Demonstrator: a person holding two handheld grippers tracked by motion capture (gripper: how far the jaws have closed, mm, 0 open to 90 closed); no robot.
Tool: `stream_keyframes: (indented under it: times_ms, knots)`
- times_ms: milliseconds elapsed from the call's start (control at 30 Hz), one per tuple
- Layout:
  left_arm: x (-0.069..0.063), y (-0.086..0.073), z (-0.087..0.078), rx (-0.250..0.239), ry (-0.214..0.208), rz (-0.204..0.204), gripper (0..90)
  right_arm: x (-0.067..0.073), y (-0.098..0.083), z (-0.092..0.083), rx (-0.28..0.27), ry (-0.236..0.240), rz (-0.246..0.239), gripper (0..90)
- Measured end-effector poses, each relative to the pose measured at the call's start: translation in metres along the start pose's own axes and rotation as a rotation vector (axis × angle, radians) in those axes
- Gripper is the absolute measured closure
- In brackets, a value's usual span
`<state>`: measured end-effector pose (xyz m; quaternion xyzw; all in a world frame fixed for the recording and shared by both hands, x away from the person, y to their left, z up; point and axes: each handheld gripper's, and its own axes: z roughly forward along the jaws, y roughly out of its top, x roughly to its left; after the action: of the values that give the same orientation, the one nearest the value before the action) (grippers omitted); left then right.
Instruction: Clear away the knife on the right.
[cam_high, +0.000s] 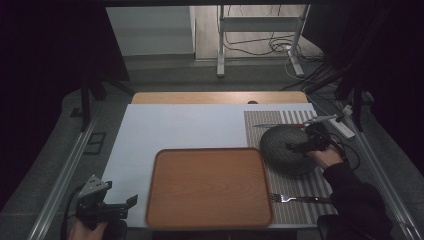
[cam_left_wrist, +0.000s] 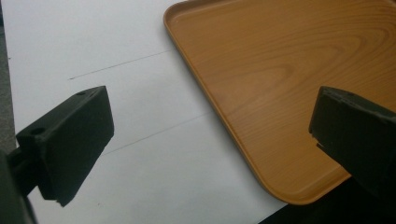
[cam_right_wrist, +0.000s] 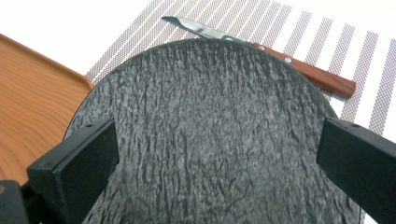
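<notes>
Dark plate (cam_high: 287, 150), round and rough-textured, lies on the striped placemat (cam_high: 295, 192) directly under the right tongs (cam_high: 300, 146), which hover over its right half with the jaws spread apart and nothing between them. In the right gripper view the plate (cam_right_wrist: 215, 135) spreads between and beyond both jaws, and whether they touch its surface cannot be told. Past the plate's far rim from these tongs lies a knife (cam_right_wrist: 261, 49) with a wooden handle, partly hidden by the rim. To the left of the jaws is the edge of the wooden tray (cam_right_wrist: 32, 88). A fork (cam_high: 295, 198) lies on the placemat nearer the person than the plate. The left tongs (cam_high: 122, 206) sit well apart from the plate, at the near left corner of the worktop, jaws wide apart and empty, over the white sheet (cam_left_wrist: 116, 107) just beside the tray's corner (cam_left_wrist: 280, 93).
</notes>
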<state>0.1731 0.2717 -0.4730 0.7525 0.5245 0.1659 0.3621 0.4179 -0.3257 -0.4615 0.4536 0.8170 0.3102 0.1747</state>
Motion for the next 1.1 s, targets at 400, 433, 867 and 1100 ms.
stream_keyframes:
  times_ms: [400, 433, 867, 1100]
  knots:
    - [0.000, 0.000, 0.000, 0.002, 0.000, -0.002, 0.7, -0.014, 0.016, 0.018, 0.017, -0.018, 0.028, 0.0]
    - [0.000, 0.000, 0.000, 0.002, 0.000, -0.002, 0.7, -0.016, 0.019, 0.023, 0.021, -0.020, 0.038, 0.0]
    - [0.000, 0.000, 0.000, 0.003, -0.001, -0.003, 0.8, -0.031, 0.032, 0.043, 0.040, -0.034, 0.062, 0.0]
    - [0.001, 0.000, 0.001, 0.004, -0.001, -0.005, 0.8, -0.042, 0.042, 0.054, 0.058, -0.064, 0.078, 0.0]
